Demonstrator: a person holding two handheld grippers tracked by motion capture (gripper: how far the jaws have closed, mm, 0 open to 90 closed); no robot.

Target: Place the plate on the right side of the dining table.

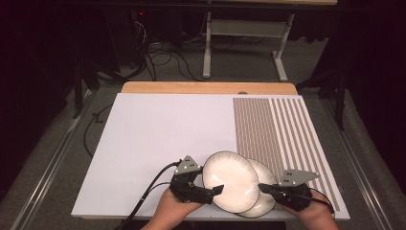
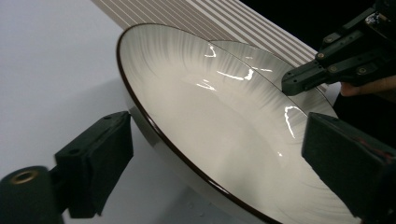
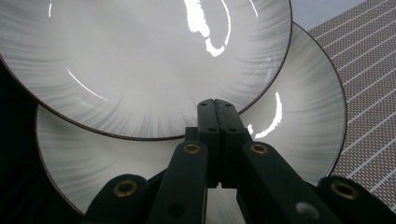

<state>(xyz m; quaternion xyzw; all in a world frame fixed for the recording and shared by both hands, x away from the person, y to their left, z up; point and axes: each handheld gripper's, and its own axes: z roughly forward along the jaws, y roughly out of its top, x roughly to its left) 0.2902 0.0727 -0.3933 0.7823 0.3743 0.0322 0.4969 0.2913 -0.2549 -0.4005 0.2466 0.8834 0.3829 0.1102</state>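
On upper plate [image 1: 231,179] rim: left gripper [image 1: 216,190] jaws apart | lower plate [image 1: 266,191] beneath

Two plates, the upper plate [image 1: 231,180] and the lower plate [image 1: 265,189], are glossy white with faint grey streaks fanning toward a thin dark brown rim. The mat [image 1: 163,139] is plain white at its left and striped brown and white at its right. Both grippers, the left gripper [image 1: 210,191] and the right gripper [image 1: 267,188], are black, each topped by a grey plate.

The top plate [image 1: 230,179] hides much of the lower plate [image 1: 265,191]; the high view's bottom edge cuts off both forearms.
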